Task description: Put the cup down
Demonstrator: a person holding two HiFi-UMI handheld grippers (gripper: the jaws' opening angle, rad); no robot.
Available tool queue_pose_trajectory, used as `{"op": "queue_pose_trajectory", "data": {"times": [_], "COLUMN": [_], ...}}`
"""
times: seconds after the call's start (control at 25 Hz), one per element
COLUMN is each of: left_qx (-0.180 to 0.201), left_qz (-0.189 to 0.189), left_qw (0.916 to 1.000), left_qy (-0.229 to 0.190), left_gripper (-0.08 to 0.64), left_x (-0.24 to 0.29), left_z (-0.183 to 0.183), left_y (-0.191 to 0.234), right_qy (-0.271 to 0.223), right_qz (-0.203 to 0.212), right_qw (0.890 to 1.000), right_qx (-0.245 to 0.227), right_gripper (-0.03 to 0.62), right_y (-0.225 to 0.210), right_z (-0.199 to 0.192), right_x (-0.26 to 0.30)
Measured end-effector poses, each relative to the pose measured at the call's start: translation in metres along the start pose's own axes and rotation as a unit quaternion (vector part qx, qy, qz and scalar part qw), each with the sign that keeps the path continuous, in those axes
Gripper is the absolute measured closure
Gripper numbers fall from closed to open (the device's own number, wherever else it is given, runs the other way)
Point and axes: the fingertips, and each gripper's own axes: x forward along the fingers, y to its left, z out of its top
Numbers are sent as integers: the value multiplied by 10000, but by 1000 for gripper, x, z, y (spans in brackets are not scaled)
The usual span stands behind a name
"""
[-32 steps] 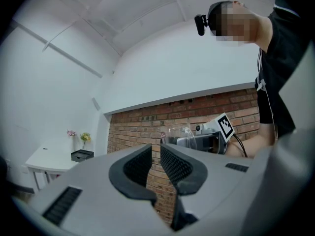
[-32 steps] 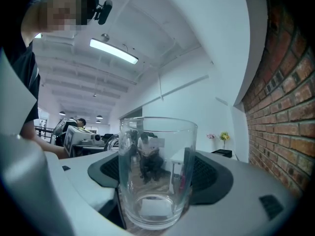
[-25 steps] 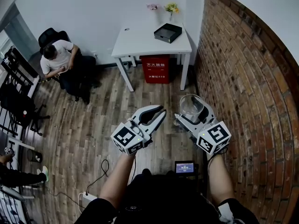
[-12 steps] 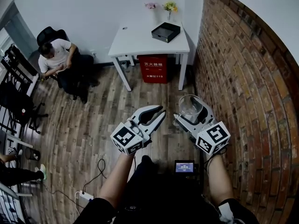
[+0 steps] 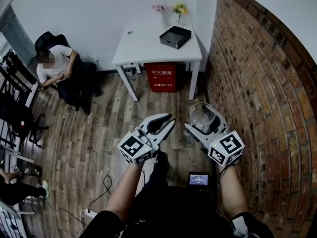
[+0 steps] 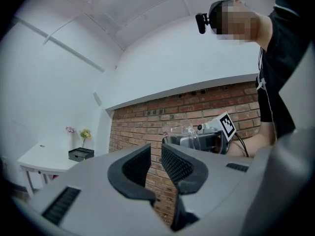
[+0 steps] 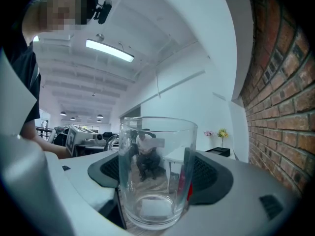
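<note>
A clear glass cup [image 5: 200,112] is held upright above the wooden floor, with my right gripper [image 5: 203,119] shut on it. In the right gripper view the cup [image 7: 155,151] fills the space between the dark pads [image 7: 209,173] and looks empty. My left gripper [image 5: 170,120] hovers just left of it at about the same height, shut on nothing. The left gripper view shows its ribbed pads [image 6: 177,163] nearly touching, with the right gripper and cup [image 6: 189,135] beyond them.
A white table [image 5: 148,46] stands ahead against the wall with a black tray [image 5: 176,35] and small flowers [image 5: 179,8] on it, and a red box [image 5: 162,76] beneath. A brick wall [image 5: 257,88] runs along the right. A person [image 5: 57,68] sits at left. A small screen [image 5: 199,179] and cable [image 5: 106,180] lie on the floor.
Both grippers keep their pose, the cup still held. The view has drifted so the table and seated person sit slightly further left, and my leg has come forward below the grippers.
</note>
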Motion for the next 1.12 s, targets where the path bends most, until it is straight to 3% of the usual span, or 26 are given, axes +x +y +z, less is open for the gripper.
{"op": "queue_pose_trajectory", "data": {"times": [0.28,0.76,1.12], "left_qx": [-70,-14,-118], "left_qz": [-104,-376,-517], "left_qw": [9999,9993,9985], "left_qy": [-16,-57,-93], "left_gripper": [503,503,503], "left_x": [18,45,57], "left_z": [0,20,20], "left_y": [71,228,289], "right_qy": [28,-59,65], "right_qz": [-82,-295,-454], "right_qw": [10000,9995,9989], "right_qx": [0,-9,42], "right_gripper": [209,209,209], "right_y": [-33,-92,-119], "right_z": [2,21,19], "right_x": [61,203,256]}}
